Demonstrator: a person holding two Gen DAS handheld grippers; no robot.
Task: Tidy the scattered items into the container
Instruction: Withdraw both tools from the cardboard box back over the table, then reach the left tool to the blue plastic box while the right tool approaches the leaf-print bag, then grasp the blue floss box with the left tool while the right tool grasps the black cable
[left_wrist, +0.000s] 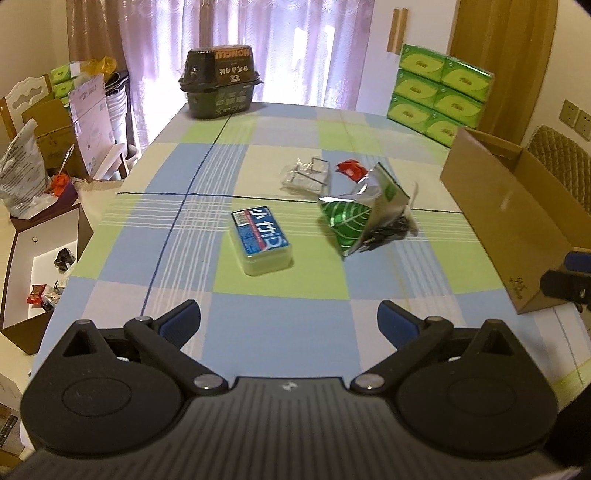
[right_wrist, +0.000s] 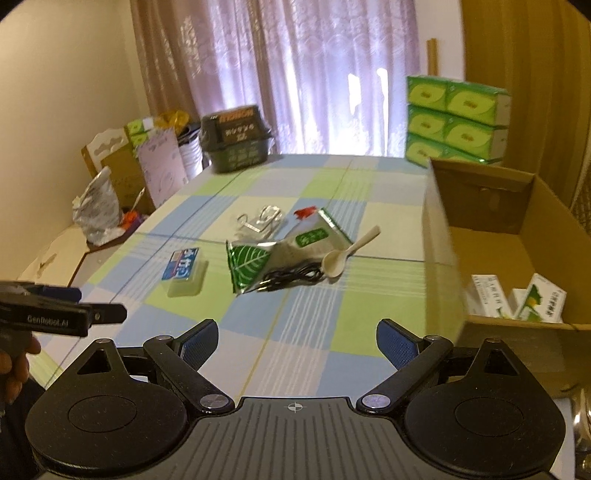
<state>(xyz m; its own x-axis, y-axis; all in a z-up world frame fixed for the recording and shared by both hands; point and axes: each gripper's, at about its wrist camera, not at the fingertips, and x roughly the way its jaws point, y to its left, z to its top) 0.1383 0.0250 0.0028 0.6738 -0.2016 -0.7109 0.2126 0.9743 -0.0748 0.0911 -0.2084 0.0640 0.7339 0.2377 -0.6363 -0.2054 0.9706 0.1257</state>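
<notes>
Six loose items lie scattered on the checked green-and-blue cloth surface (left_wrist: 280, 317), all well apart from both grippers.

Item 1: blue-labelled clear plastic box (left_wrist: 263, 240), flat, nearest the left gripper (left_wrist: 288, 321), whose jaws stand wide apart, holding nothing.
Item 2: crumpled green leaf-print foil bag (right_wrist: 288, 254), centre of the surface, partly raised.
Item 3: tangled black cable (right_wrist: 291, 278), lying against the foil bag's front edge.
Item 4: cream plastic spoon (right_wrist: 343, 254), bowl touching the cable, handle pointing away.
Item 5: clear plastic packet with wire clips (left_wrist: 306, 173), behind the foil bag.
Item 6: small red wrapper (left_wrist: 351, 168), just beside the packet.

Container: open brown cardboard box (right_wrist: 517, 236) on the right side of the surface, already holding a few small white-and-green cartons (right_wrist: 517, 299). The right gripper (right_wrist: 297, 345) hovers near its front corner, jaws spread, empty.

Handling note: the step appears to be choosing a first pick. The plastic box suits the left gripper; approach low and close across its narrower width. Spoon and cable suit the right, taken singly, since the cable may drag the bag.

Surroundings: dark lidded tub (left_wrist: 219, 85) and stacked green tissue packs (left_wrist: 439, 92) at the far edge, clear of the route. The cardboard wall must be cleared on each drop.
</notes>
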